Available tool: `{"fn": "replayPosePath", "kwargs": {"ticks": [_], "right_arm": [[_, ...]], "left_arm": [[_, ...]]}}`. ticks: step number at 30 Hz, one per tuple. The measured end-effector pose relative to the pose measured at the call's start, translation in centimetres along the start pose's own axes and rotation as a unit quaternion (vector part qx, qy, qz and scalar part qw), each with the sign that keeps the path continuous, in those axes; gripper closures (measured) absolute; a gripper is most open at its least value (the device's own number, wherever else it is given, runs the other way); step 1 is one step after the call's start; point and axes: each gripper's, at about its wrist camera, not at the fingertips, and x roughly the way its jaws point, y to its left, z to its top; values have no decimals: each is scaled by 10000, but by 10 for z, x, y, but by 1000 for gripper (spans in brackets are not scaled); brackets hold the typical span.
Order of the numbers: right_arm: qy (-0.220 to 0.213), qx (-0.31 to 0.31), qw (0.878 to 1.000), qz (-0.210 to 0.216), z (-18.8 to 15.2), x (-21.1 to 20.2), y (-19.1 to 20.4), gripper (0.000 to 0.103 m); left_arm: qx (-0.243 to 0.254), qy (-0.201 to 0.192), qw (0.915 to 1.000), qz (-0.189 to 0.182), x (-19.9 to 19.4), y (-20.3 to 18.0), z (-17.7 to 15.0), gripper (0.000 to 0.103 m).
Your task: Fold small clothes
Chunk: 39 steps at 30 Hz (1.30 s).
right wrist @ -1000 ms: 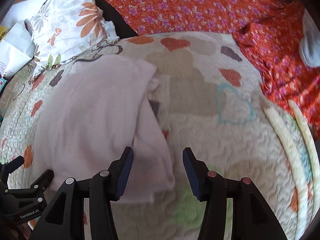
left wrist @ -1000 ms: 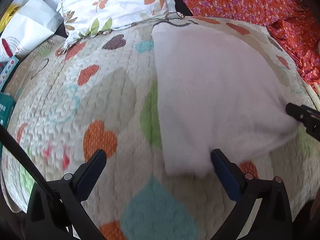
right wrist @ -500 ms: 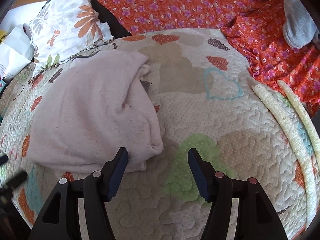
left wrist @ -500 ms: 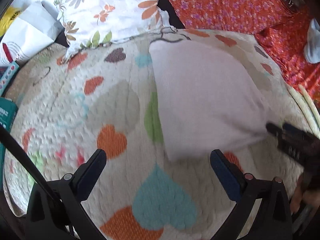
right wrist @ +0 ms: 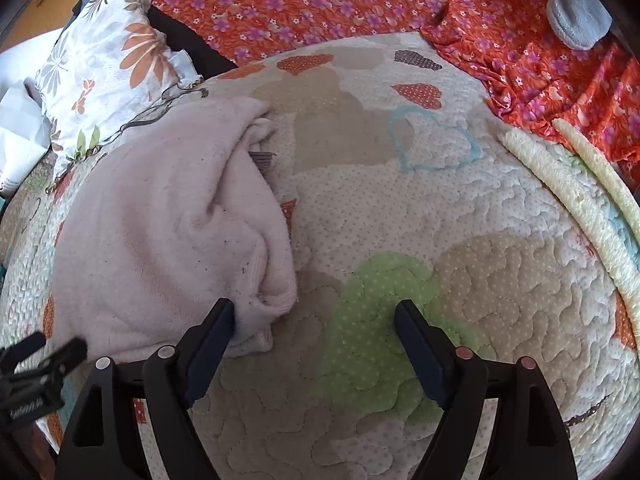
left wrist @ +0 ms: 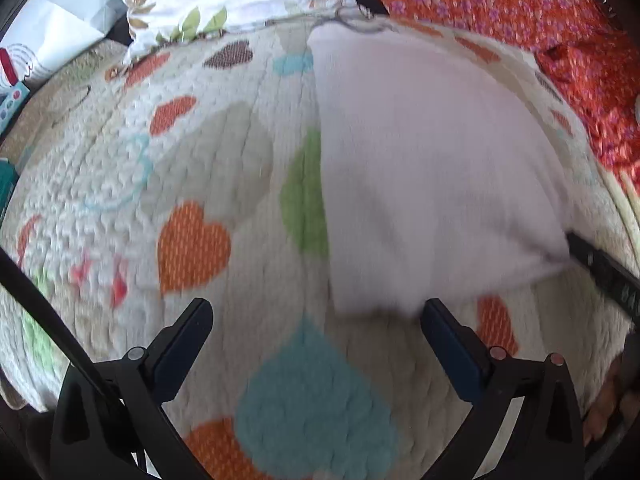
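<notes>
A pale pink garment [left wrist: 420,168] lies folded on the heart-patterned quilt [left wrist: 192,184]. My left gripper [left wrist: 314,316] hovers open just short of the garment's near edge, and its right finger nearly touches that edge. In the right wrist view the garment [right wrist: 168,232] lies bunched at the left. My right gripper [right wrist: 314,316] is opening its jaws wide. The garment's near corner sits beside its left finger [right wrist: 218,324] and no pad presses on it. Each gripper shows in the other's view: the right gripper [left wrist: 600,272] and the left gripper [right wrist: 40,356].
A floral pillow [right wrist: 104,68] and a white bag [left wrist: 60,28] lie at the far left. An orange flowered sheet [right wrist: 320,0] covers the back and right, with a grey cloth [right wrist: 576,16] on it. Two cream padded rolls [right wrist: 560,184] run along the quilt's right edge.
My right gripper's jaws have spread wider and drawn back off the garment's corner, which now rests on the quilt. The left gripper stays open near the garment's front edge.
</notes>
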Motion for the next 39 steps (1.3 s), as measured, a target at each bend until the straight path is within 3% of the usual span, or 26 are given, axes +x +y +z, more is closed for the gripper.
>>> {"fn": "replayPosePath", "kwargs": {"ticks": [2, 13, 20, 24, 31, 39], "right_arm": [[-17, -12, 10000, -29, -1, -1, 1, 17], [61, 112, 9998, -152, -11, -9, 4, 17], [286, -180, 9986, -407, -36, -19, 21, 16], [300, -260, 9983, -419, -52, -28, 28, 14], [305, -156, 9987, -388, -67, -38, 30, 12], [155, -108, 9994, -278, -77, -52, 34, 12]], "left_arm": [[55, 52, 9999, 115, 0, 2, -14, 0], [-319, -48, 9994, -108, -16, 22, -69, 0], [-234, 223, 9992, -245, -18, 22, -75, 0], [-489, 303, 9980, -263, -27, 32, -80, 0], [-703, -348, 9968, 150, -66, 47, -84, 0], [-834, -1248, 9877, 437, -108, 53, -79, 0]]}}
